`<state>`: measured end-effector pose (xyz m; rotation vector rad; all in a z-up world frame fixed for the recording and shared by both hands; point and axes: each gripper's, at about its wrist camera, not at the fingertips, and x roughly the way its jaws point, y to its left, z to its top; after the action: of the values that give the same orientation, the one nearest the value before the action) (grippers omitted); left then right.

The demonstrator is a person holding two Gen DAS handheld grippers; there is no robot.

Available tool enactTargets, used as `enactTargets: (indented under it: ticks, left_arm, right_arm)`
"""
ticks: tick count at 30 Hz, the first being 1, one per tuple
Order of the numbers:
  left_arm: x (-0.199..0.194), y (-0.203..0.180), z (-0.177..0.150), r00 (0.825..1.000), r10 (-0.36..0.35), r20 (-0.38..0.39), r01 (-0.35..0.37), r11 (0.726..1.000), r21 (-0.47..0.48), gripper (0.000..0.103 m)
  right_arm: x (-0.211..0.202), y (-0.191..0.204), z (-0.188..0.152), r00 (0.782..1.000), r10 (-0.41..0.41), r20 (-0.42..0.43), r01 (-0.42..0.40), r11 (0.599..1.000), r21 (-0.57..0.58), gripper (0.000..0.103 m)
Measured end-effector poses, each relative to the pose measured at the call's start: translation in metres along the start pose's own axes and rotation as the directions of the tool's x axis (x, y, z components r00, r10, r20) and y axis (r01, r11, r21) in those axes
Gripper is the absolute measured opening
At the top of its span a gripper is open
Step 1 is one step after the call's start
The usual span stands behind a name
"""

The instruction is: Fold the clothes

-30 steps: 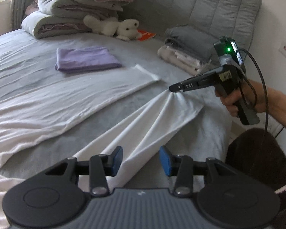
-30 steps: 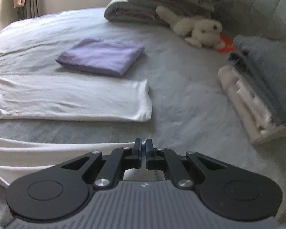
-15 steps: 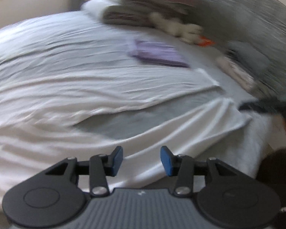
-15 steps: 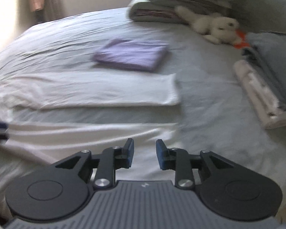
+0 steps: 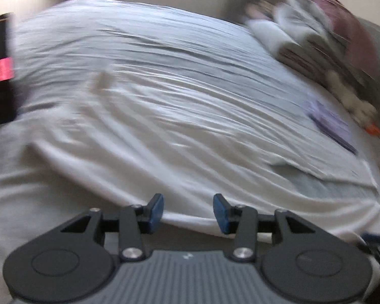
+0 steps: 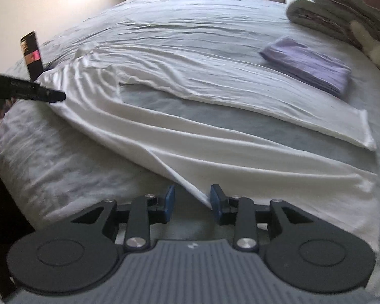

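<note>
Both pairs of blue-padded jaws are standing apart and holding nothing: the right gripper (image 6: 192, 201) is hovering at the lower centre of its frame with a folded edge of the white garment (image 6: 190, 116) running down between its fingers, while the left gripper (image 5: 188, 212) is hanging over the garment's near edge in a motion-blurred view. The garment is lying spread across the grey bed (image 6: 190, 25), and a folded purple cloth (image 6: 309, 64) is resting at the upper right, well apart from it.
</note>
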<state>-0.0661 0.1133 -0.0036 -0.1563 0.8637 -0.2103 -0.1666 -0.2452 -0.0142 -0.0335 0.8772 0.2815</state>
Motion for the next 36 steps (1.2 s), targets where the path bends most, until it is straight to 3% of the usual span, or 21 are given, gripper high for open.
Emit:
enactTargets:
  ticks: [4, 11, 14, 17, 18, 19, 23, 27, 29, 31, 33, 34, 36]
  left_arm:
    - [-0.006, 0.032, 0.001, 0.996, 0.089, 0.032, -0.086, 0.992, -0.088, 0.044]
    - [-0.005, 0.065, 0.002, 0.988, 0.146, 0.057, -0.129, 0.964, -0.234, 0.039]
    - [-0.001, 0.066, 0.003, 0.983, 0.176, 0.059, -0.156, 0.955, -0.252, 0.026]
    - [-0.002, 0.065, 0.001, 0.975, 0.216, 0.055, -0.197, 0.950, -0.242, 0.002]
    - [-0.003, 0.066, 0.001, 0.974, 0.219, 0.055, -0.200, 0.950, -0.240, 0.000]
    - [-0.004, 0.066, 0.000, 0.973, 0.222, 0.055, -0.203, 0.950, -0.237, 0.000]
    - [-0.012, 0.067, -0.003, 0.968, 0.240, 0.065, -0.223, 0.953, -0.204, 0.000]
    - [-0.022, 0.074, -0.006, 0.964, 0.257, 0.066, -0.242, 0.954, -0.178, 0.000]
    - [-0.026, 0.078, -0.009, 0.970, 0.237, 0.063, -0.223, 0.960, -0.169, 0.000]
    - [-0.028, 0.080, -0.012, 0.979, 0.195, 0.059, -0.184, 0.971, -0.153, 0.000]
    - [-0.029, 0.074, -0.016, 0.993, 0.107, 0.052, -0.101, 0.988, -0.116, 0.002]
    - [-0.030, 0.068, -0.018, 0.996, 0.072, 0.049, -0.067, 0.993, -0.095, 0.007]
    - [-0.029, 0.051, -0.021, 0.999, 0.016, 0.045, -0.015, 1.000, -0.024, 0.018]
  right_arm:
    - [0.002, 0.015, 0.002, 0.999, 0.045, -0.004, -0.045, 0.998, -0.041, 0.035]
    - [0.007, 0.038, 0.007, 0.995, 0.105, 0.001, -0.104, 0.991, -0.083, 0.035]
    - [0.007, 0.046, 0.006, 0.993, 0.119, 0.006, -0.118, 0.987, -0.107, 0.035]
    - [0.008, 0.052, 0.004, 0.996, 0.084, 0.008, -0.082, 0.988, -0.133, 0.035]
    - [0.008, 0.054, 0.003, 0.997, 0.071, 0.009, -0.069, 0.988, -0.141, 0.023]
    - [0.008, 0.055, 0.002, 0.998, 0.059, 0.010, -0.056, 0.987, -0.149, 0.000]
    - [0.004, 0.061, 0.000, 1.000, 0.021, 0.015, -0.018, 0.984, -0.176, 0.000]
    - [-0.016, 0.065, -0.002, 0.998, 0.063, -0.013, -0.065, 0.980, -0.188, 0.000]
    - [-0.021, 0.070, -0.006, 0.996, 0.081, -0.044, -0.088, 0.975, -0.202, 0.000]
    - [-0.020, 0.076, -0.012, 0.997, 0.050, -0.055, -0.062, 0.972, -0.227, 0.000]
    - [-0.020, 0.077, -0.016, 0.999, 0.012, -0.046, -0.023, 0.972, -0.235, 0.001]
    - [-0.020, 0.075, -0.017, 0.999, -0.009, -0.031, 0.002, 0.974, -0.225, 0.013]
    - [-0.022, 0.069, -0.019, 0.999, -0.054, -0.004, 0.052, 0.980, -0.192, 0.023]
